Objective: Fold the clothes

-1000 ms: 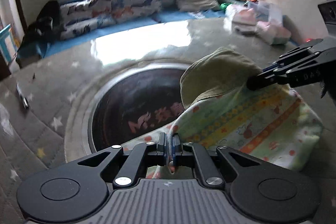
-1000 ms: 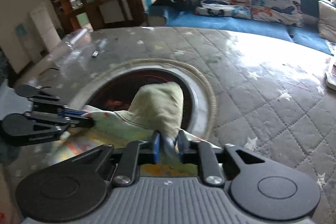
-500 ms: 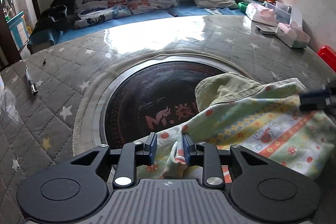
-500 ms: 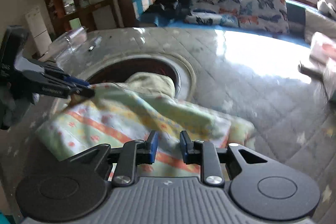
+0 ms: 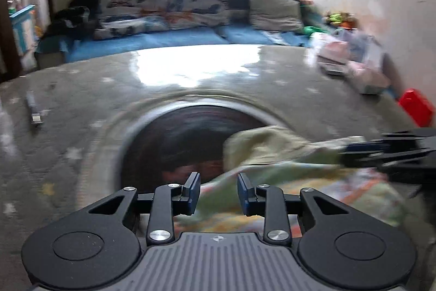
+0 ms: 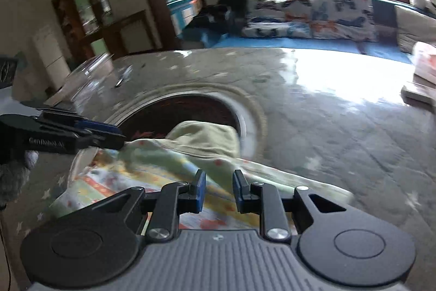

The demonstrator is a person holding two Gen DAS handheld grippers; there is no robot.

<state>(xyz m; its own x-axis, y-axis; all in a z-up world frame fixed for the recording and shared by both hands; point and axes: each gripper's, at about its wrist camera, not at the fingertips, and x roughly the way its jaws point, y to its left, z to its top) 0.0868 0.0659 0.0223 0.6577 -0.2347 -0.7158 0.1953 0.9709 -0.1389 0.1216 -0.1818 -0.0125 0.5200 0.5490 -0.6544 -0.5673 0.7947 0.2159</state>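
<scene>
Patterned garment point(image 5: 313, 182) lying on the quilted bench point(image 5: 190, 83) — both grippers let go

Left gripper point(image 5: 218, 191) jaws parted, nothing pinched; right gripper point(image 6: 218, 191) jaws parted too; cloth lies partly over the bench's dark round inset point(image 5: 177, 135).

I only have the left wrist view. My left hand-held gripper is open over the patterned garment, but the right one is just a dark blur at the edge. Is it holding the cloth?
Observer: No. In the right wrist view the right hand-held gripper has its jaws apart. The patterned garment shows in the gap, unpinched.
Operator: Where does the garment end on that side?
Observer: Its edge lies flat on the quilted table cover, just right of that gripper.
Operator: And my left tips, seen from there?
Observer: The left hand-held gripper points at the garment's left edge, beside the plain green fold. Contact is too blurred to tell.
</scene>
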